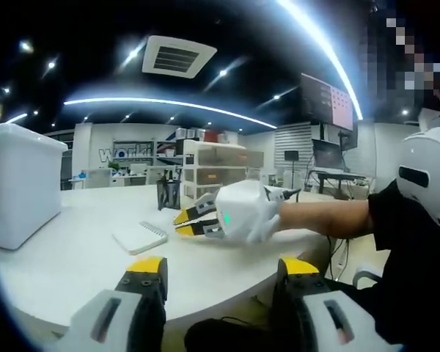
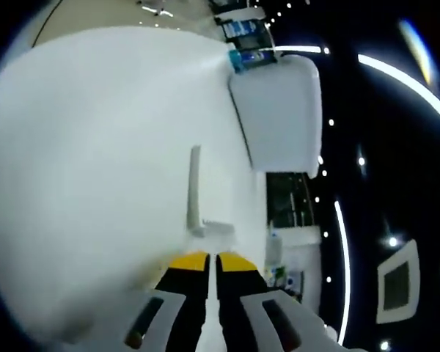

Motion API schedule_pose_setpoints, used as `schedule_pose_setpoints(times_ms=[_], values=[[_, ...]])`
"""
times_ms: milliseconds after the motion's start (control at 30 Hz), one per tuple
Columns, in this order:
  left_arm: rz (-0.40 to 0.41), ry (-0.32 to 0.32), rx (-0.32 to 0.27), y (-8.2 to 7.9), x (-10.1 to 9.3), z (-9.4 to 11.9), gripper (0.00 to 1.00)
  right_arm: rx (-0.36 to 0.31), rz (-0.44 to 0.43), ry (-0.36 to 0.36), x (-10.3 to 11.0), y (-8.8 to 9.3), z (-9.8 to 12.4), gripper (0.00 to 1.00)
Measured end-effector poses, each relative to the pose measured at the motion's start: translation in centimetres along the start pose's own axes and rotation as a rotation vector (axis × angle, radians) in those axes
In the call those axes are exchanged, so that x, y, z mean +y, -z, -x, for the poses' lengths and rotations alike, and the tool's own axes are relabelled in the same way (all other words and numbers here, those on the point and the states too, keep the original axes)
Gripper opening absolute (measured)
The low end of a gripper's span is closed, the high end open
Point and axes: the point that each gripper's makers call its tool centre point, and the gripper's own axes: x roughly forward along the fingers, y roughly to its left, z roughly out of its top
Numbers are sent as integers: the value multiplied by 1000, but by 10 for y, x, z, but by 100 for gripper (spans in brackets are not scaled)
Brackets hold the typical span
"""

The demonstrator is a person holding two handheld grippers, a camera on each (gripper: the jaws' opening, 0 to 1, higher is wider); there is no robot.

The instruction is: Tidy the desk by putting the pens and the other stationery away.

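Observation:
In the right gripper view a thin white pen-like stick [image 2: 194, 187] lies on the white desk [image 2: 88, 147], its near end just beyond my right gripper [image 2: 211, 262]. Those yellow-tipped jaws stand shut with only a dark slit between them; whether they touch the stick I cannot tell. In the left gripper view my left gripper [image 1: 221, 270] hovers open over the desk's near edge with nothing between its fingers. Farther out the right gripper [image 1: 187, 222], held by a gloved hand, points at a spiral notebook [image 1: 139, 237]. A black pen holder [image 1: 169, 195] stands behind them.
A large white box [image 1: 22, 183] stands on the desk at the left, and shows as the white box [image 2: 279, 110] ahead of the right gripper. A drawer unit [image 1: 214, 165] sits behind the pen holder. The person's arm [image 1: 330, 218] reaches in from the right.

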Motion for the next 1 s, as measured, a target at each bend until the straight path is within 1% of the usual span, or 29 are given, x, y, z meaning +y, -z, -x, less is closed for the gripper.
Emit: schedule_pose_setpoints(times_ms=[133,233,433,600,733,1000], values=[[-1,2,0,0,-1,0,61,7,20,-5,2,2,-1,0],[-1,4,1,0,-2,-1,61,7,14,10,-1,2,0,0],[-2,1,-6,-2,-2,0,60,-8,-31,43,-13,1,6,0],[-3,1,-9,-4,-2,0,60,-30,-32,99,-24,-3,15,0],[-5,6,-9,-4,-4,-1,60,-53,-54,149,-39,-7,25,0],[-9,16,-6,-6,-9,-3,60,-62,-25,212,-53,-6,41,0]])
